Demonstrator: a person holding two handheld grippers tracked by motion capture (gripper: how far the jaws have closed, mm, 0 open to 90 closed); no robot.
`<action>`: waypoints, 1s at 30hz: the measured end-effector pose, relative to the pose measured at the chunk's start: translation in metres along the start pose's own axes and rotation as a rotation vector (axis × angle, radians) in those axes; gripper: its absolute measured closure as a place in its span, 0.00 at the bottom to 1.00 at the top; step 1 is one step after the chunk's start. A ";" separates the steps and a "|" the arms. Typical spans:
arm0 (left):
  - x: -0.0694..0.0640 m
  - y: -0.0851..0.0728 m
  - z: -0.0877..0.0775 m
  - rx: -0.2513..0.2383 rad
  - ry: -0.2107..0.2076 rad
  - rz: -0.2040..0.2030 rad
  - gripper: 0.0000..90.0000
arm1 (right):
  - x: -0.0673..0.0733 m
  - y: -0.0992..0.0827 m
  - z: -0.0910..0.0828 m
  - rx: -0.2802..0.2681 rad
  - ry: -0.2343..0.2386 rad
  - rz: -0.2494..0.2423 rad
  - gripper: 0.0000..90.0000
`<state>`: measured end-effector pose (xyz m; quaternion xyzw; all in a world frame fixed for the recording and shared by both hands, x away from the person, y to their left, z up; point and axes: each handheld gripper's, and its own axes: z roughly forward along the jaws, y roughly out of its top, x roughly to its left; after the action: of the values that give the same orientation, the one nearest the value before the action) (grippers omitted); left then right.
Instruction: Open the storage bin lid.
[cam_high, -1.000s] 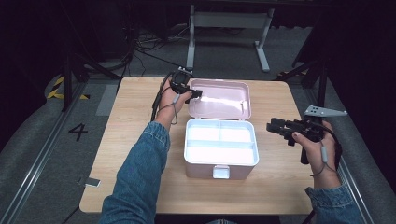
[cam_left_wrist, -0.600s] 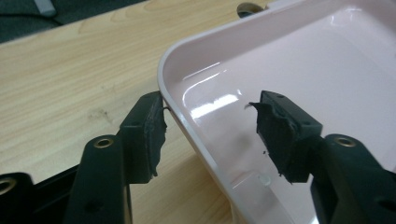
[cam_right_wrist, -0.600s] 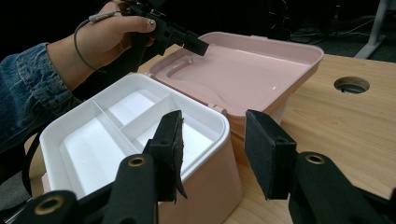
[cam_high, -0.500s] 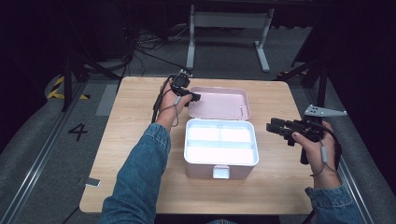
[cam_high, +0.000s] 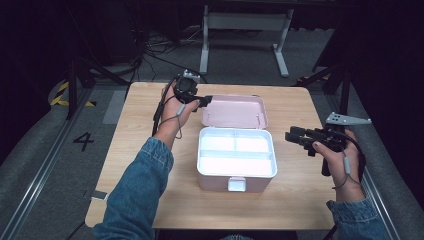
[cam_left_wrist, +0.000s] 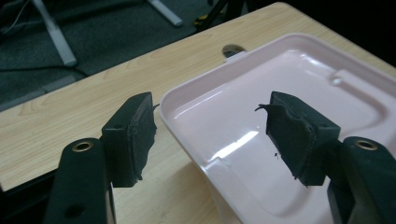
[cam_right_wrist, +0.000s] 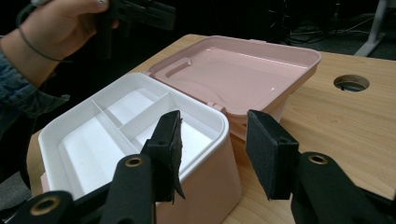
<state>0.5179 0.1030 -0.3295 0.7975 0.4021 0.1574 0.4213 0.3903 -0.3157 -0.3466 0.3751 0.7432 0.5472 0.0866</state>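
A pink box stands open mid-table, its white divided tray (cam_high: 235, 152) empty as far as I can see. Its pink lid (cam_high: 235, 111) lies folded back behind it. My left gripper (cam_high: 205, 102) hovers open at the lid's left corner. In the left gripper view the lid (cam_left_wrist: 303, 88) has its rim running between the spread jaws of my left gripper (cam_left_wrist: 212, 135), and neither pad touches it. My right gripper (cam_high: 294, 135) is open, just right of the box. In the right gripper view my right gripper (cam_right_wrist: 219, 154) points at the near corner of the tray (cam_right_wrist: 116, 130).
The wooden table (cam_high: 145, 150) has a cable hole (cam_right_wrist: 351, 83) beyond the lid. A white latch (cam_high: 236, 184) sticks out at the box's front. Desk legs and cables stand on the dark floor behind.
The lid's far edge has sunk a little, so it lies flatter. The left gripper has barely shifted at the lid's corner. The right gripper has stayed put.
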 end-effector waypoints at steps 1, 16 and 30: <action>-0.003 0.000 -0.007 -0.016 -0.007 0.007 0.37 | 0.000 0.000 0.000 0.003 -0.002 -0.002 0.62; -0.025 -0.035 -0.108 -0.056 -0.002 0.094 0.33 | -0.012 0.006 0.000 0.038 -0.042 -0.013 0.59; 0.001 -0.108 -0.146 -0.040 0.128 -0.001 0.30 | -0.035 -0.008 -0.018 0.136 -0.179 -0.019 0.52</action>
<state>0.3781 0.2183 -0.3289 0.7769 0.4255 0.2160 0.4107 0.4021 -0.3530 -0.3566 0.4206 0.7713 0.4591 0.1320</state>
